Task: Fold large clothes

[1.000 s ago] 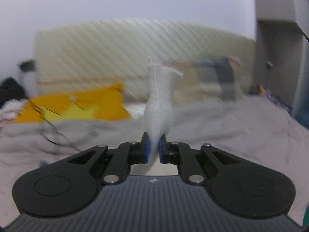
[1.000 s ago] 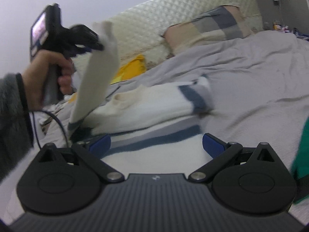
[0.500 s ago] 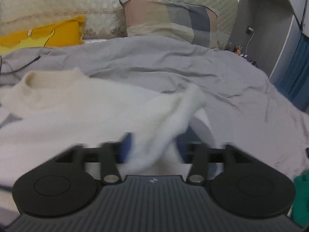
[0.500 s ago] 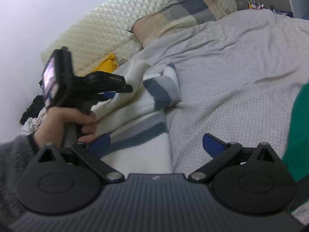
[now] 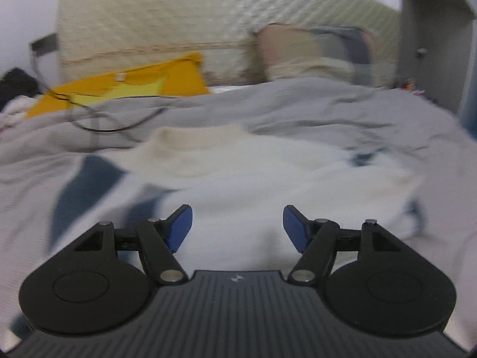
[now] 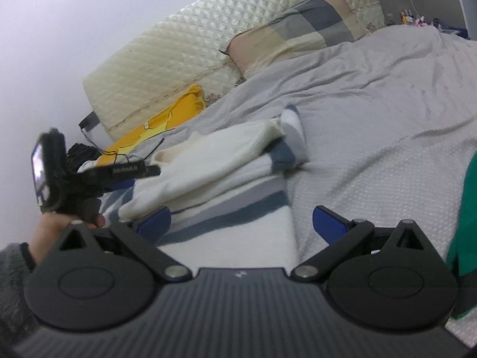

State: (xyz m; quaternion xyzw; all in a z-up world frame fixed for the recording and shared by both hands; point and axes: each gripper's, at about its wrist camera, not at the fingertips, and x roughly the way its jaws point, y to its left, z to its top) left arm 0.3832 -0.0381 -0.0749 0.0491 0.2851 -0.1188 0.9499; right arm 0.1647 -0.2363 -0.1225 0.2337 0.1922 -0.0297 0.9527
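Sweater (image 5: 238,179) is laid flat, collar toward 12 o'clock; left gripper (image 5: 237,226) jaws have just been opening, nothing held; right gripper (image 6: 241,223) jaws are spread, empty.

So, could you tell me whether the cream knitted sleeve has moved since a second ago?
Yes: the cream knitted sleeve has dropped from near the quilted headboard onto the sweater; the left claw has just opened.

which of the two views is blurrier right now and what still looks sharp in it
Left wrist view: the blurrier one, with the sweater, yellow cloth and pillow smeared by motion, while the left gripper itself stays crisp, jaws open. Right wrist view: mostly sharp, fisheye bending the headboard; only the far gripper at left is slightly soft.
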